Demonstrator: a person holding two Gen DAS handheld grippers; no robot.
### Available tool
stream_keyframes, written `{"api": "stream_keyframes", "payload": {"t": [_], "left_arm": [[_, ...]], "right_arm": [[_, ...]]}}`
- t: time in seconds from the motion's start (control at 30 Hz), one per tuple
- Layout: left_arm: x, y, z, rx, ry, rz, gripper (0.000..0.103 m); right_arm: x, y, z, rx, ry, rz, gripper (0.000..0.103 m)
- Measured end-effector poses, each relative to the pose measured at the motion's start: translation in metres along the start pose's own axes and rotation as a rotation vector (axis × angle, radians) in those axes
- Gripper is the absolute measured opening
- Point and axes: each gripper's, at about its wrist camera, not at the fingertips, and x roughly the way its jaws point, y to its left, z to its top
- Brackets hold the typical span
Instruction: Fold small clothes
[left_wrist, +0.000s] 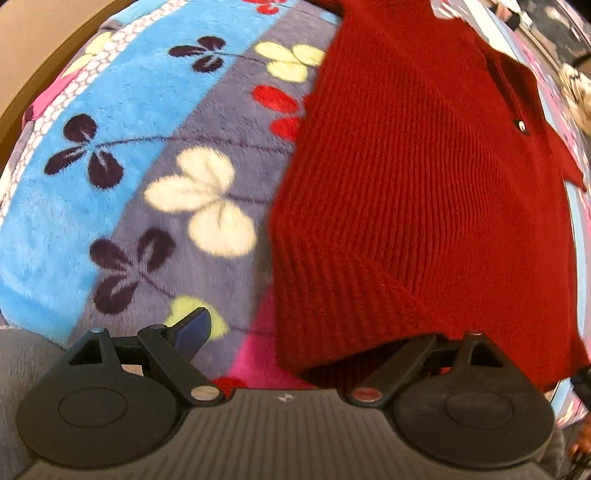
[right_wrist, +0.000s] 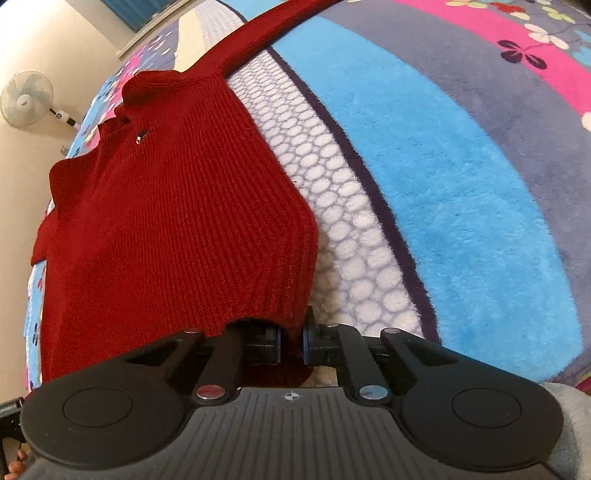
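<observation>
i am pinching the hem of the red sweater (right_wrist: 173, 221) with my right gripper (right_wrist: 291, 347). my left gripper (left_wrist: 306, 339) is hanging wide apart at the other corner. the sweater is lying flat on the fuzzy blanket (right_wrist: 461, 177). i should be grabbing both corners evenly, then lifting slowly.

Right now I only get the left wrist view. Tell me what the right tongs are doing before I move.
Observer: The right tongs are shut on the hem of the red sweater, near its corner.
Operator: Report the sleeve on that side.
Observer: The sleeve lies stretched out straight, away from the body, across the blanket.
Operator: Say what lies beside that edge.
Observer: A white honeycomb band of the blanket runs along the sweater's side.
</observation>
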Motion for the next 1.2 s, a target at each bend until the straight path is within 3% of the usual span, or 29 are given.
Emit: {"api": "stream_keyframes", "payload": {"t": [0.03,0.07,0.1,0.13,0.17,0.33,0.47,0.53,0.63,0.73,0.87,1.0,1.13,1.2], "left_arm": [[0.0,-0.002,-0.004,0.004,-0.005,0.007,0.087],[-0.001,-0.004,-0.006,0.018,-0.013,0.018,0.065],[-0.002,-0.008,-0.009,0.047,-0.027,0.043,0.052],[-0.004,-0.013,-0.011,0.085,-0.036,0.069,0.026],[-0.008,-0.017,-0.014,0.116,-0.04,0.073,0.008],[-0.054,-0.023,-0.028,0.236,-0.177,0.168,0.008],[-0.093,-0.011,-0.042,0.3,-0.234,0.17,0.008],[-0.094,-0.008,-0.053,0.336,-0.237,0.217,0.008],[-0.068,0.001,-0.061,0.323,-0.176,0.258,0.008],[-0.063,-0.009,-0.071,0.36,-0.176,0.292,0.008],[-0.092,-0.008,-0.083,0.382,-0.226,0.241,0.008],[-0.101,-0.011,-0.097,0.403,-0.211,0.222,0.008],[-0.075,0.0,-0.107,0.378,-0.149,0.248,0.009],[-0.072,0.004,-0.108,0.362,-0.137,0.252,0.015]], "right_arm": [[0.0,-0.001,-0.001,0.007,-0.002,-0.005,0.01],[0.001,-0.002,0.0,0.012,-0.002,-0.006,0.01],[0.001,-0.002,-0.001,0.01,-0.005,-0.009,0.01],[0.001,-0.001,-0.002,-0.007,-0.01,-0.018,0.01],[0.001,0.002,-0.002,-0.031,-0.014,-0.033,0.009],[-0.037,0.015,0.002,-0.168,-0.117,-0.144,0.007],[-0.095,0.011,0.0,-0.248,-0.189,-0.107,0.007],[-0.106,0.01,-0.01,-0.291,-0.192,-0.119,0.007],[-0.077,-0.004,-0.025,-0.305,-0.109,-0.194,0.007],[-0.052,-0.008,-0.039,-0.318,-0.058,-0.236,0.007],[-0.082,0.006,-0.034,-0.362,-0.122,-0.194,0.007],[-0.111,0.007,-0.038,-0.389,-0.15,-0.182,0.007],[-0.092,-0.014,-0.056,-0.347,-0.054,-0.199,0.007],[-0.075,-0.021,-0.064,-0.321,0.035,-0.225,0.008]]}}
